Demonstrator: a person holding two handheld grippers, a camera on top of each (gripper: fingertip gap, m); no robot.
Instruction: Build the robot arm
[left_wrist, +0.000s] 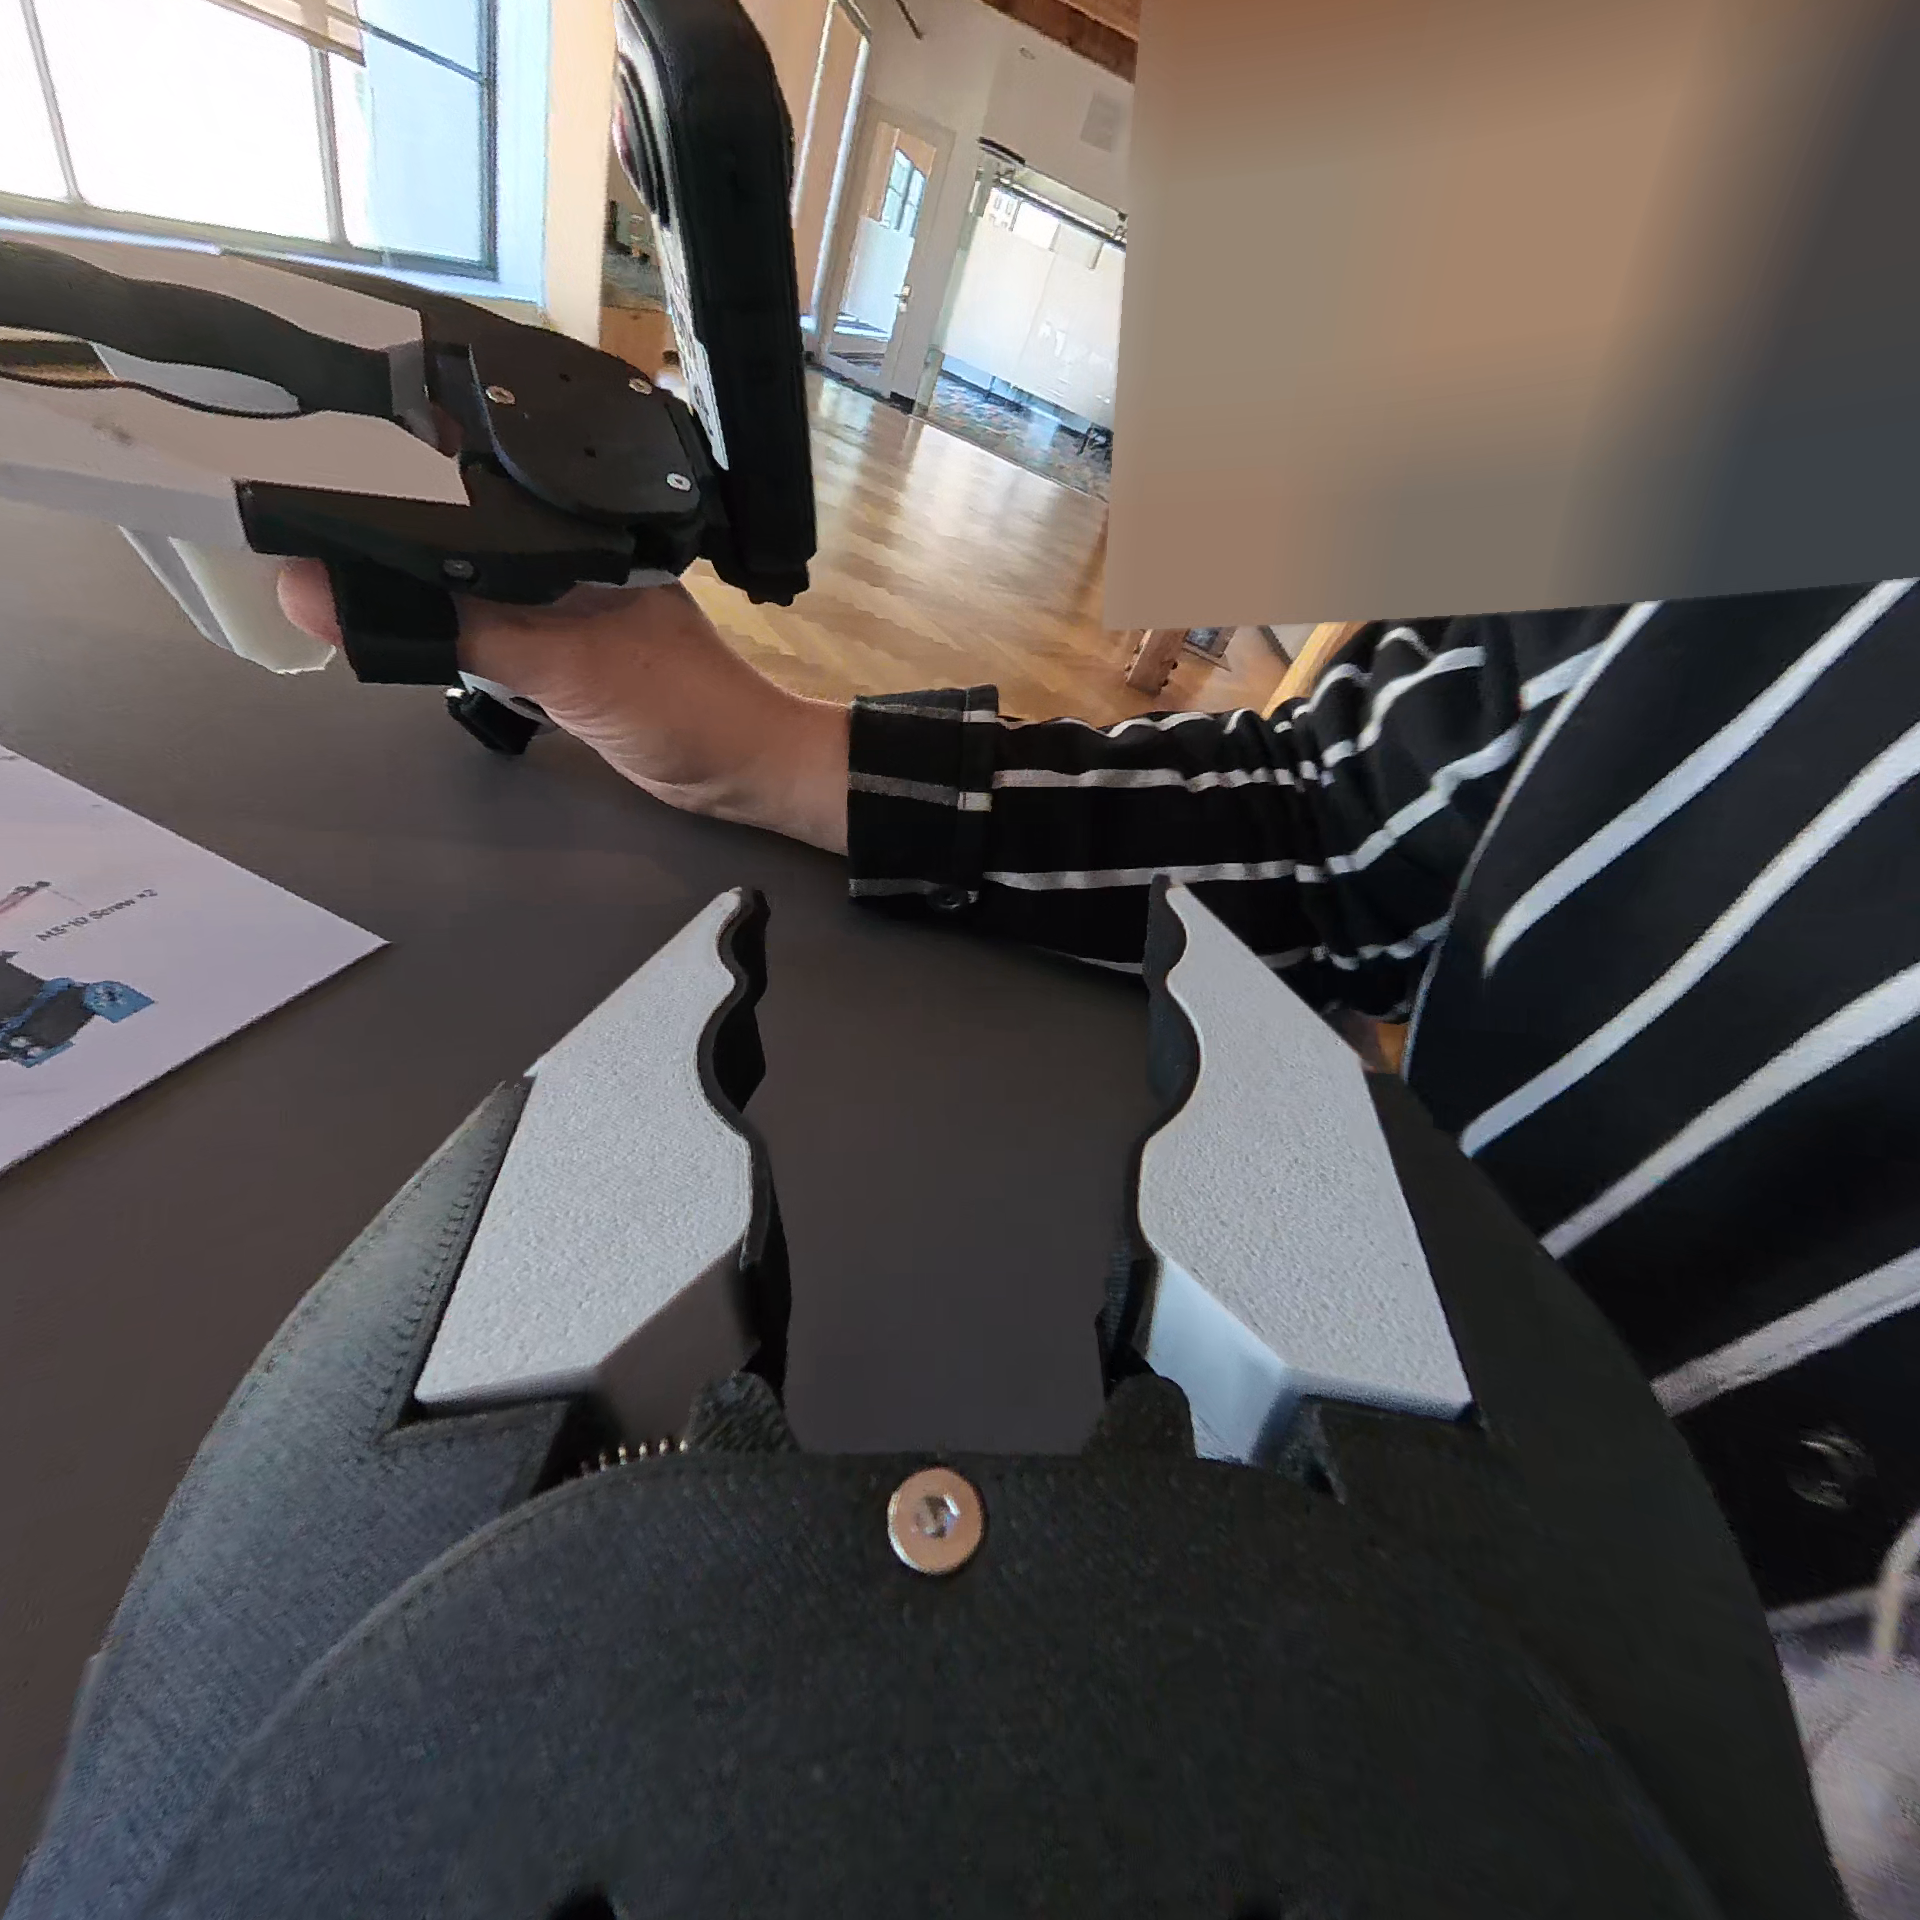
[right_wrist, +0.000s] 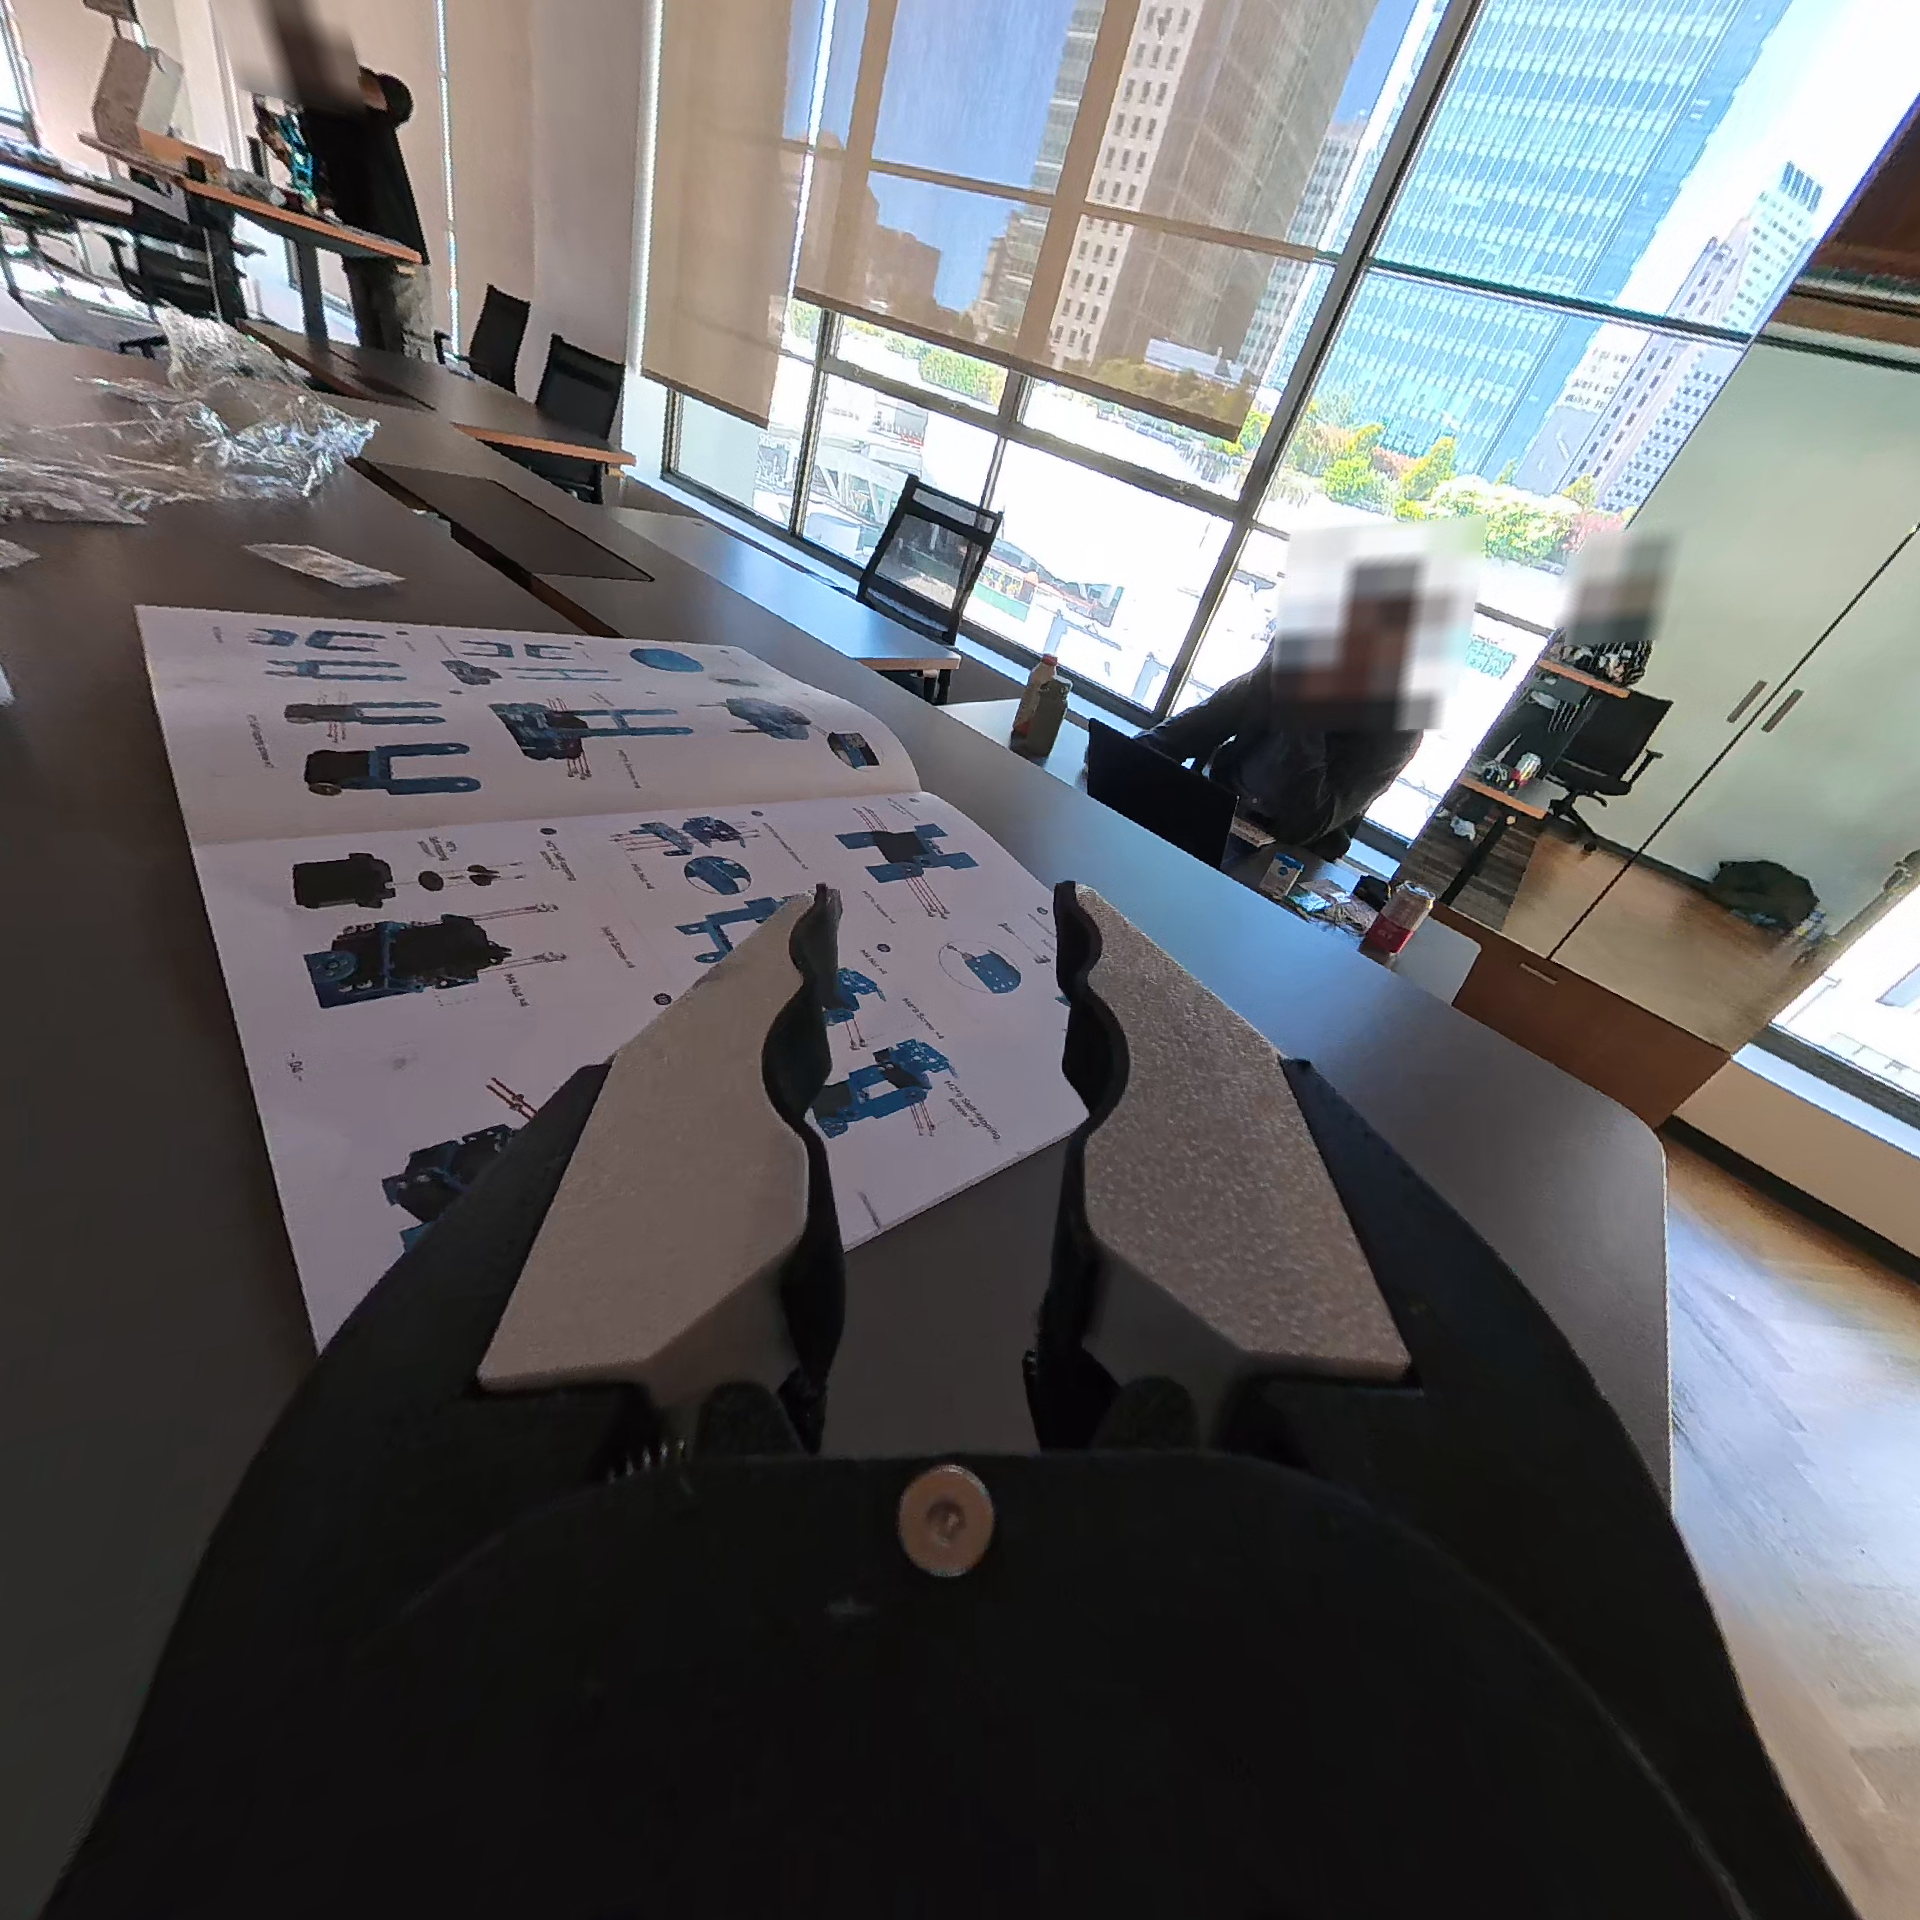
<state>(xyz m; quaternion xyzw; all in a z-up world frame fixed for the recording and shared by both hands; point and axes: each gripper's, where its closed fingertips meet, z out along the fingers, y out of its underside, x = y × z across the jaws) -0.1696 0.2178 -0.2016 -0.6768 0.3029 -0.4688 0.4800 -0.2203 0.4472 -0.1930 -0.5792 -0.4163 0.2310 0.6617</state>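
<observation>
The left gripper (left_wrist: 956, 914) is held spread and empty over the dark table (left_wrist: 416, 831). The right gripper (right_wrist: 940, 904), likewise parted with nothing grasped, is seen at frame centre above an open booklet (right_wrist: 499, 831).

Open-plan office, high floor, city outside.

Long dark bench (right_wrist: 125, 1039) with more desks (right_wrist: 312, 223) in rows behind it and black office chairs (right_wrist: 925, 561) pushed in along them. Floor-to-ceiling windows (right_wrist: 1091, 312) with roller blinds (right_wrist: 717, 229) half down, tower blocks (right_wrist: 1558, 208) visible through the glass. Person at a laptop (right_wrist: 1158, 805) at the next desk, drink cans (right_wrist: 1392, 920) and a bottle (right_wrist: 1039, 701) beside them. Wood floor (left_wrist: 935, 520), white cabinet wall (right_wrist: 1766, 675), a doorway (left_wrist: 894, 239) deeper in. Open assembly manual (right_wrist: 582, 914) and clear plastic bags (right_wrist: 208, 426) on the bench.
</observation>
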